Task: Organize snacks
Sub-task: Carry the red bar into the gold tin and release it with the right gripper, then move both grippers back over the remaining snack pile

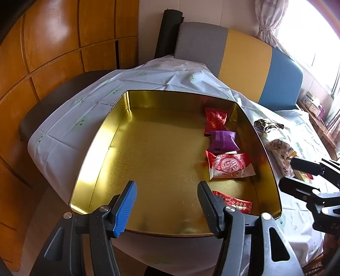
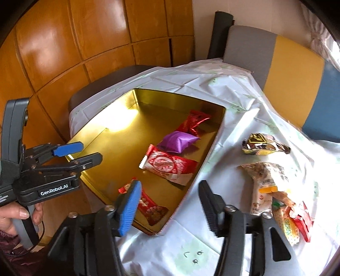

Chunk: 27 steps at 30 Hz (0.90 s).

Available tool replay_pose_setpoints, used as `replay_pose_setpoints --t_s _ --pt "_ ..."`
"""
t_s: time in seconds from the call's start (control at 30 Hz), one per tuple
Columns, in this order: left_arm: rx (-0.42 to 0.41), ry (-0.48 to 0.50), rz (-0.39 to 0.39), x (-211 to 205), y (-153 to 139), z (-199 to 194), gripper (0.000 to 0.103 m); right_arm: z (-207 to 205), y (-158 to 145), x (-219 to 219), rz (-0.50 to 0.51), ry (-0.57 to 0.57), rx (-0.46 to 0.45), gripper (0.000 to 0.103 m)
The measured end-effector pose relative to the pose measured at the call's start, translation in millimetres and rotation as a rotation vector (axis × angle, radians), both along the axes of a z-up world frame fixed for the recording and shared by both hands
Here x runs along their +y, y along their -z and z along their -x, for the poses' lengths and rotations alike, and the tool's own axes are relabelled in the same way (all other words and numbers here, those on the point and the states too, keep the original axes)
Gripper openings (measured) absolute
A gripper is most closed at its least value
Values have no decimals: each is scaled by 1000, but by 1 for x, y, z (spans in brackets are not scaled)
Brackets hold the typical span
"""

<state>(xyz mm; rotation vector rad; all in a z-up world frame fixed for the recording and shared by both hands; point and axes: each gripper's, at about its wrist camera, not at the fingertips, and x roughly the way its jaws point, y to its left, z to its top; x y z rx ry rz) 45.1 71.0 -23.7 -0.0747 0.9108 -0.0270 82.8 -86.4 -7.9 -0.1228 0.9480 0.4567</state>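
Observation:
A gold tin box (image 1: 102, 135) (image 2: 119, 135) sits on the white tablecloth. Along its right side lie a red wrapped snack (image 1: 214, 121), a purple packet (image 1: 223, 141) (image 2: 177, 141), a red-and-white packet (image 1: 229, 166) (image 2: 167, 164) and a red packet (image 1: 235, 203) (image 2: 148, 207) nearest me. My left gripper (image 1: 166, 203) is open and empty over the tin's near edge; it also shows in the right wrist view (image 2: 85, 152). My right gripper (image 2: 170, 203) is open and empty over the tin's near right corner. Loose snacks lie right of the tin: a dark gold packet (image 2: 263, 144), a pale bag (image 2: 265, 180), and red and yellow packets (image 2: 293, 220).
A bench with grey, yellow and blue back panels (image 1: 244, 57) stands behind the table. Wooden wall panels (image 1: 53, 42) are on the left. A window with a curtain (image 1: 274, 19) is at the far right. The table's left edge (image 1: 36, 144) drops off to the floor.

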Motion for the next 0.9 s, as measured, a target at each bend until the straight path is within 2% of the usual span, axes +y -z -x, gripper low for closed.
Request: replay_pose_setpoints --t_s 0.1,0.27,0.43,0.5,0.67,0.73,0.9 --pt "-1 4 -5 -2 -1 0 60 0 -1 -13 3 36 -5 78" --pt "-1 11 -12 -5 -1 1 60 -2 -2 -39 24 90 -5 79" --pt "-2 18 -23 -8 -2 2 60 -3 0 -73 78 138 -1 81" --pt "1 22 -27 -10 -1 1 60 -2 0 -87 104 159 1 86" --pt "4 31 -44 -14 -2 0 59 -6 7 -130 175 221 28 86" --pt "3 42 -41 -17 -4 -2 53 -7 11 -147 197 247 39 86" --pt "1 117 -46 -32 -14 -9 53 -9 25 -192 192 339 77 86"
